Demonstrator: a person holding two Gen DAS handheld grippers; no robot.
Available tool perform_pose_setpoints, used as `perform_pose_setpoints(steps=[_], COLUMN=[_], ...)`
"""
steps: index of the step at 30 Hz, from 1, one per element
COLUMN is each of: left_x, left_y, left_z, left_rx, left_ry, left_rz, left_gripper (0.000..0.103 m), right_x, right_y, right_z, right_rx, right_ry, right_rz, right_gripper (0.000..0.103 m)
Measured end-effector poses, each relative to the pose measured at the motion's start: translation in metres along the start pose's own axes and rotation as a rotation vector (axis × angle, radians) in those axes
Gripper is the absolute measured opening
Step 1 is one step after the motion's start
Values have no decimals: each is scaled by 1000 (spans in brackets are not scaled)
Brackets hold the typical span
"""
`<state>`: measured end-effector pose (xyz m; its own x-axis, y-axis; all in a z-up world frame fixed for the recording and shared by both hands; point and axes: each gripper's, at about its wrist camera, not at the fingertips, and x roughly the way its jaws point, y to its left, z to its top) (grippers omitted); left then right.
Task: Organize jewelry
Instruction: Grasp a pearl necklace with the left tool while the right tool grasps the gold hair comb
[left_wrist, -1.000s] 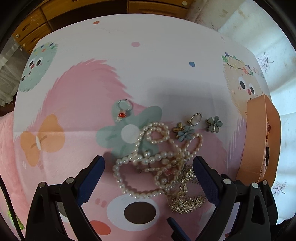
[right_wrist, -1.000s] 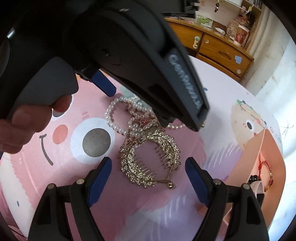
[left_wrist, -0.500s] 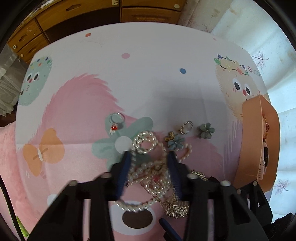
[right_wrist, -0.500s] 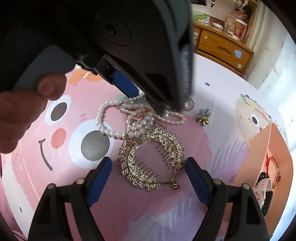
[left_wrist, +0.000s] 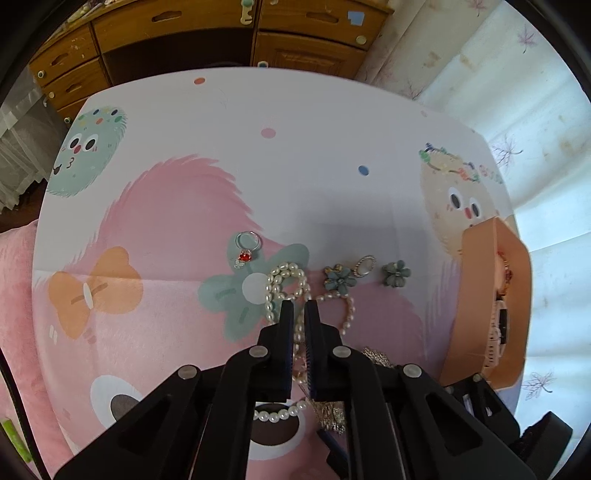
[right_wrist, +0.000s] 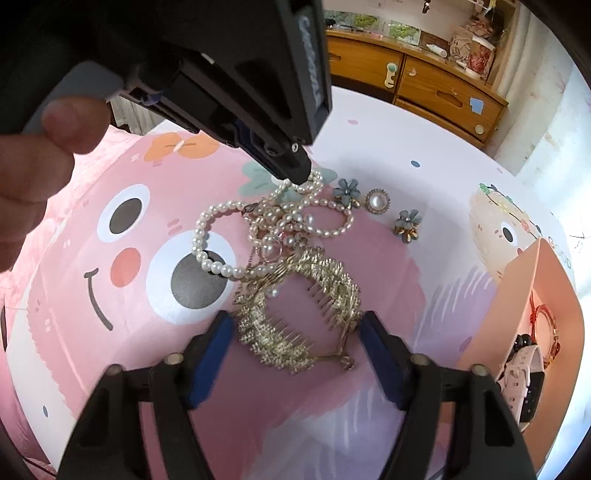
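Note:
A tangle of pearl necklaces (left_wrist: 284, 284) lies mid-table; it also shows in the right wrist view (right_wrist: 273, 218). My left gripper (left_wrist: 299, 308) is shut on pearl strands of that tangle; it shows from outside in the right wrist view (right_wrist: 295, 181). A gold hair comb (right_wrist: 299, 314) lies in front of the pearls. My right gripper (right_wrist: 295, 325) is open, its jaws on either side of the comb. A peach jewelry box (right_wrist: 554, 314) at the right holds a red bangle (right_wrist: 546, 328) and a pink watch (right_wrist: 524, 376).
Two blue flower earrings (left_wrist: 339, 278) (left_wrist: 396, 272), a pearl brooch (left_wrist: 364, 266) and a ring with a red charm (left_wrist: 246, 245) lie beyond the pearls. The cartoon-print cloth (left_wrist: 177, 206) covers the table. Wooden drawers (left_wrist: 303, 40) stand behind.
My left gripper closed from wide open onto the pearl strands and lifted back a little. My right gripper closed in partly around the gold comb.

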<state>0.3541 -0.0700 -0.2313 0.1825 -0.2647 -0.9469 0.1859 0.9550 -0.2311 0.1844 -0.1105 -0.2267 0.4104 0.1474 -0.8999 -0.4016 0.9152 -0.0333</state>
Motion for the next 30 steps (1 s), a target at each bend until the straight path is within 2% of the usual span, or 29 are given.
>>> perform_pose_setpoints(steps=[4, 5, 6, 9, 13, 16, 18, 21, 25, 28, 29, 30], left_x=[-22, -31, -35, -44, -37, -28, -23, -19, -15, -13, -13, -14], left_y=[11, 20, 22, 30, 34, 36, 39, 45, 51, 52, 52, 52], left_z=[-9, -14, -16, -25, -38, -50, -59, -68, -76, -78, -79, -80], left_rx=[-11, -14, -21, -32, -36, -42, -47, -57, -58, -47, -39, -28], left_ry=[-36, -42, -49, -42, 0, 28, 46, 52, 58, 49, 44, 36], left_rz=[-3, -6, -7, -7, 22, 40, 59, 76, 94, 107, 107, 117], left_gripper=[3, 3, 3, 3, 5, 13, 32, 45, 45, 44, 34, 20], right_x=[-2, -5, -7, -11, -15, -19, -21, -21, -22, -18, -15, -13], right_y=[-1, 0, 2, 2, 0, -2, -2, -5, -1, 4, 4, 6], right_z=[-2, -4, -5, -5, -8, -11, -15, -18, -19, -16, -15, -15], right_rx=[11, 12, 12, 46, 106, 124, 134, 147, 128, 94, 88, 82], right_ry=[5, -1, -7, 5, 20, 20, 19, 22, 5, 3, 7, 15], right_rz=[6, 6, 17, 36, 50, 53, 54, 58, 47, 32, 30, 25], right_gripper=[69, 65, 43, 26, 25, 25, 26, 27, 35, 36, 36, 36])
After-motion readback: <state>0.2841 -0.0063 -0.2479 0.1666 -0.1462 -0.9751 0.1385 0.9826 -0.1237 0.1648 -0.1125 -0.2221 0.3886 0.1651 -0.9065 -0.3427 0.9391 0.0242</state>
